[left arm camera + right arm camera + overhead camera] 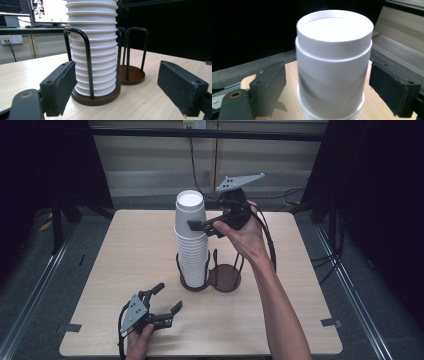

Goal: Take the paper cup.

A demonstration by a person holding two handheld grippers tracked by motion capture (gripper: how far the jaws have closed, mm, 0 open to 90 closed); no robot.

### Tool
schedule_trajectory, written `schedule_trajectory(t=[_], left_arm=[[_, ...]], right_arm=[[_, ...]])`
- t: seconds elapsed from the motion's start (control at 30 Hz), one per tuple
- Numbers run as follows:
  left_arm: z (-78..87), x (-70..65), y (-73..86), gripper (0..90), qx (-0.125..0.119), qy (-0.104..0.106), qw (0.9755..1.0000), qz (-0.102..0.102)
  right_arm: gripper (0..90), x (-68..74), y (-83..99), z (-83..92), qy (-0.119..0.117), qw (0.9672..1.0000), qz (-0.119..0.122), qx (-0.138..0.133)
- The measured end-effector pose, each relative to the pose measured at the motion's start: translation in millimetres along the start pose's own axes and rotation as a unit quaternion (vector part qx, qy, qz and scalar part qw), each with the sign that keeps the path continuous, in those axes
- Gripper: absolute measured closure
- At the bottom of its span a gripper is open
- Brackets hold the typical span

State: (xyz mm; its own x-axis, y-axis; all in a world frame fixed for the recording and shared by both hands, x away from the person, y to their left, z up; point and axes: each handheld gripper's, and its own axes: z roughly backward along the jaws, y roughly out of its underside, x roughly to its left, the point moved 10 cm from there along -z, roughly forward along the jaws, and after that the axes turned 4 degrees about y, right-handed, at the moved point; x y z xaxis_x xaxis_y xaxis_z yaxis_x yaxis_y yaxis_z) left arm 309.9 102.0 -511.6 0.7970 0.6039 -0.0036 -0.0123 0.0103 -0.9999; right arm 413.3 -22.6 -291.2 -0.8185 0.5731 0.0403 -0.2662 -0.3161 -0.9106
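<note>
Going for the top cup off the stack

Left gripper [163, 306] rests low on the table [125, 255], jaws spread, empty. Stack of white paper cups [191, 240] sits upside down in the rack's [210, 279] left ring. Right gripper [200, 226] straddles the top cup [334, 65], jaws open; looks like squeeze-and-lift next.

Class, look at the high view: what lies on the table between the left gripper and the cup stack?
Nothing: in the high view, bare table separates the open left gripper from the cup stack in its holder.
</note>
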Motion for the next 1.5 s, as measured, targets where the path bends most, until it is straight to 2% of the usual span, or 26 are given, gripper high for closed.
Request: schedule_trajectory(t=[0.17, 0.27, 0.6, 0.77, 1.0, 1.2, 1.5], left_arm=[[0.1, -0.1, 0.0, 15.6, 0.000, 0.000, 1.0000, 0.000], [0.0, -0.1, 0.0, 15.6, 0.000, 0.001, 1.0000, 0.000], [0.0, -0.1, 0.0, 15.6, 0.000, 0.001, 1.0000, 0.000], [0.0, -0.1, -0.1, 15.6, 0.000, 0.001, 1.0000, 0.000], [-0.1, -0.7, -0.1, 15.6, -0.002, 0.000, 1.0000, 0.004], [0.0, -0.3, -0.1, 15.6, -0.001, 0.002, 1.0000, 0.000], [0.0, -0.3, -0.1, 15.6, -0.001, 0.002, 1.0000, 0.000]], right_arm=[[13.5, 0.8, -6.9, -6.9, -0.003, 1.0000, 0.004, 0.002], [13.4, 1.7, -11.5, -10.5, 0.003, 1.0000, 0.005, 0.002], [13.8, 0.5, -16.6, -23.5, 0.005, 0.9999, 0.007, 0.010], [19.2, -0.6, -15.9, -29.3, 0.017, 0.9997, 0.011, 0.016], [20.5, -0.2, -16.6, -28.8, 0.018, 0.9996, 0.013, 0.015], [20.7, -0.1, -17.3, -28.4, 0.020, 0.9996, 0.015, 0.013], [20.8, 0.3, -25.5, -21.8, 0.023, 0.9995, 0.016, -0.011]])
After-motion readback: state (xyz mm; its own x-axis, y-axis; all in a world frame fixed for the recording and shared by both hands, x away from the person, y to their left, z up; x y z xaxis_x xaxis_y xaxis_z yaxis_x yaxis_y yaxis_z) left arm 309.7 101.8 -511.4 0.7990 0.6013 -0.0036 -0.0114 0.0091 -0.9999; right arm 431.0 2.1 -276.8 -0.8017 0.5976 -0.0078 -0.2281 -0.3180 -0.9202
